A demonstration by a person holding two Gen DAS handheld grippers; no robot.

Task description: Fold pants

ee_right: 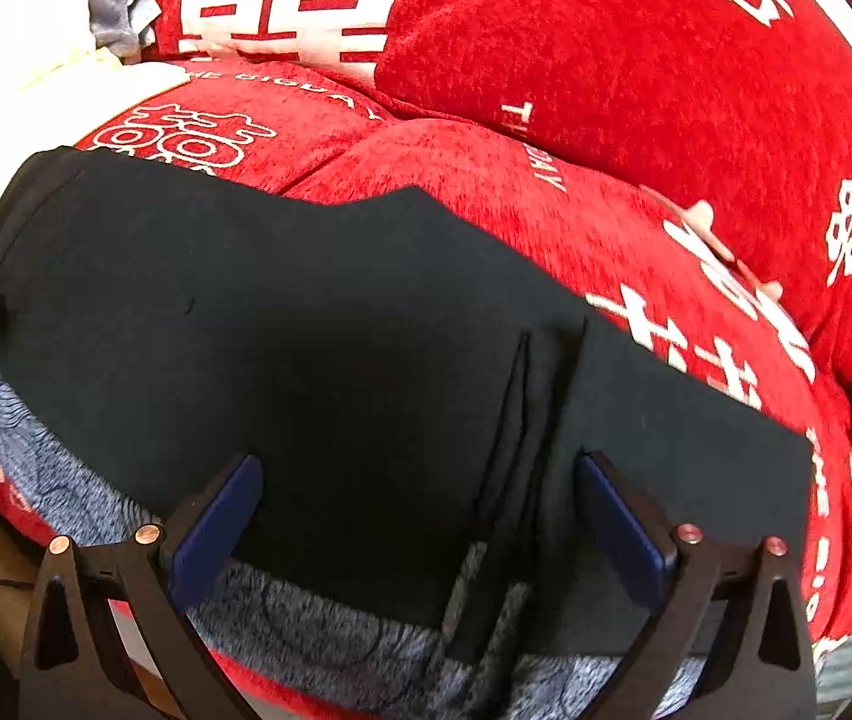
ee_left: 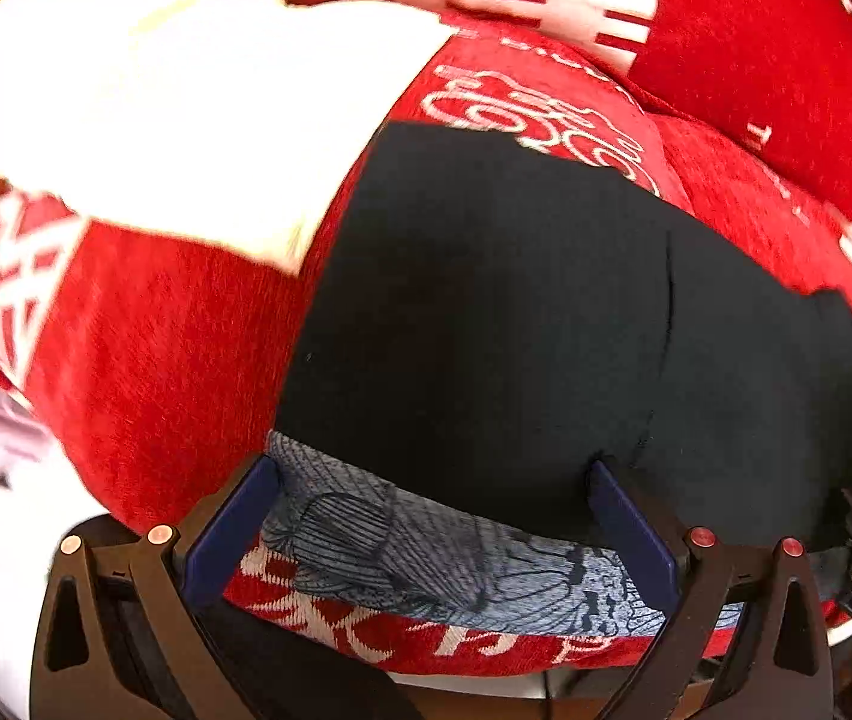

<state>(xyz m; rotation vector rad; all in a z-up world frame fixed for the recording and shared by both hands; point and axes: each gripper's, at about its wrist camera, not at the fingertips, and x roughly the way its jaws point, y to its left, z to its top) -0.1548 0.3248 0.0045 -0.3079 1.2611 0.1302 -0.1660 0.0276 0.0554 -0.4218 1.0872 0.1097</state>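
Red patterned cushions (ee_right: 636,60), grey-blue blanket (ee_left: 426,546), possibly white sheet (ee_left: 186,120).

Both views: strong fisheye bending, straight edges bowed, dark vignette at corners. Left wrist view: white cloth (ee_left: 186,120) at upper left blown out, glare wiping all texture; motion blur smearing left edge and white lettering there. Black pants (ee_left: 516,312) underexposed, folds barely readable. Red cover (ee_right: 636,90) saturated, well lit from above in right wrist view, nap sharp at centre, softer toward rim. Deep shadow in middle of pants in right wrist view. Blue fingers (ee_right: 216,516) close to lens, slightly soft.
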